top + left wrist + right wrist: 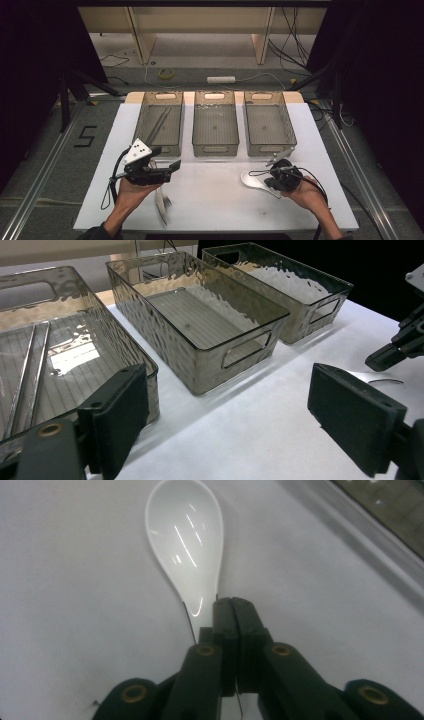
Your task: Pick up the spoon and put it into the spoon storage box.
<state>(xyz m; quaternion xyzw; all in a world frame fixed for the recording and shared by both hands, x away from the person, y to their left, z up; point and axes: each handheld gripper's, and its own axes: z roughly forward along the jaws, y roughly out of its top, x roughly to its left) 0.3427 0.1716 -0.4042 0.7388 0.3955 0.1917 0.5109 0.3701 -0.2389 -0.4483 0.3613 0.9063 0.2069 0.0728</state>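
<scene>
Now your right gripper clamps the handle of the white spoon at the table's near right, your left gripper idling wide open. Sorting underway, apparently: next, carry it over the right bin and let go.

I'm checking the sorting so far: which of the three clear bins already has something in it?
The left bin, nearest the left hand-held gripper: long metal utensils lie on its floor. The middle bin and right bin look bare.
</scene>
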